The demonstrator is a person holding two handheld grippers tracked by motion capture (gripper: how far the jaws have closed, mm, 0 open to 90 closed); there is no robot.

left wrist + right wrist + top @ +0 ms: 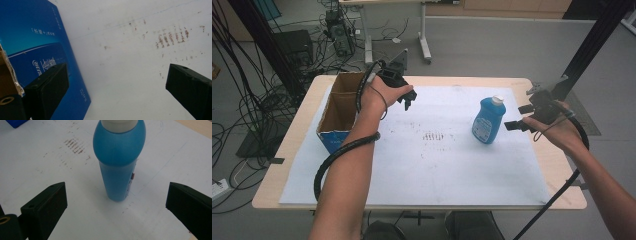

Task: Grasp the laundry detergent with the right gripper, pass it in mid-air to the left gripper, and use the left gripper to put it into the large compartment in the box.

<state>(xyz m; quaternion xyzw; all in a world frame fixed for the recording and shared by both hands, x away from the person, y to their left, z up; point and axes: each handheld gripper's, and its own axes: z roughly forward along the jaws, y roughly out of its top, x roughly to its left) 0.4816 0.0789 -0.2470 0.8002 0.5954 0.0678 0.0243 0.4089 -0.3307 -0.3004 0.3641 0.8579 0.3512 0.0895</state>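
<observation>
A blue bottle (486, 120) with a white cap stands upright on the white paper-covered table (412, 165), untouched; the grasp looks yet to come. The right gripper (524, 116) hovers just beside it, jaws wide apart, bottle centred ahead between them. The left gripper (408, 100), also spread, hangs beside a cardboard box (338, 107)

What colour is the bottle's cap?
White, on the blue bottle; its cap shows best in the high view.

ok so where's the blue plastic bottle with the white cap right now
In the high view the blue plastic bottle with the white cap stands upright on the white paper sheet, right of centre, just ahead of the open right gripper.
</observation>
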